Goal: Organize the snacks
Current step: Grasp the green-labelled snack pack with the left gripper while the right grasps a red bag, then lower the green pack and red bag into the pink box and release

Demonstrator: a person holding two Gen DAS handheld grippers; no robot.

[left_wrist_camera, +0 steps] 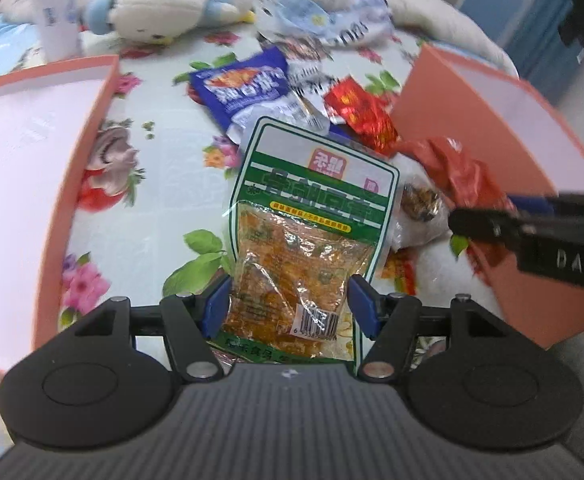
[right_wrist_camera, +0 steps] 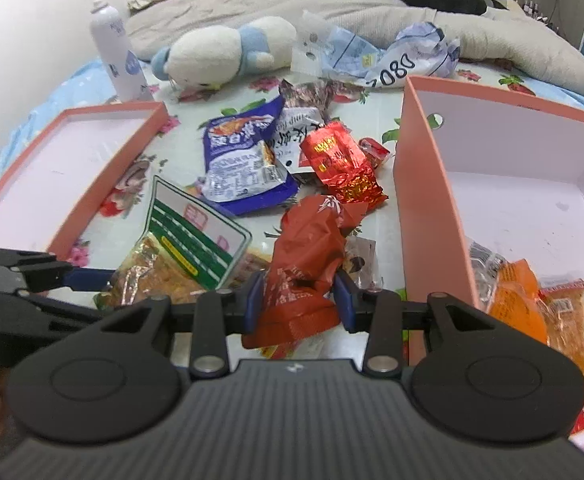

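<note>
Between two salmon-walled boxes on a flower-print bed sheet (right_wrist_camera: 92, 236), the sorting is partly done. Right box (right_wrist_camera: 423, 208) already holds several packets, an orange one (right_wrist_camera: 517, 292) among them; left box (right_wrist_camera: 104, 160) shows only bare white floor in both views. Left claw (left_wrist_camera: 288, 304) is clenched on the green-and-white snack packet (left_wrist_camera: 311, 208), blue pads pressing its lower sides, the packet standing up between the fingers; whether it hangs clear of the bed cannot be told. Right claw (right_wrist_camera: 301, 300) is clenched on a crumpled red snack bag (right_wrist_camera: 307, 252), pads squeezing its lower part, the bag sitting just left of the right box's near wall. Still loose on the sheet between the boxes: a blue packet (right_wrist_camera: 244, 160), a shiny red foil packet (right_wrist_camera: 341, 164), a dark-printed white packet (right_wrist_camera: 295, 128) partly under them, and a small clear-wrapped item (right_wrist_camera: 361, 264) beside the red bag. Farther back lie crumpled pale wrappers (right_wrist_camera: 371, 56), a plush toy (right_wrist_camera: 228, 48) and a white spray bottle (right_wrist_camera: 118, 52), none of them sorted. Judgement: well short of half done; two packets are in hand and awaiting a box, at least four more remain to be picked, and the left box has yet to receive anything.
</note>
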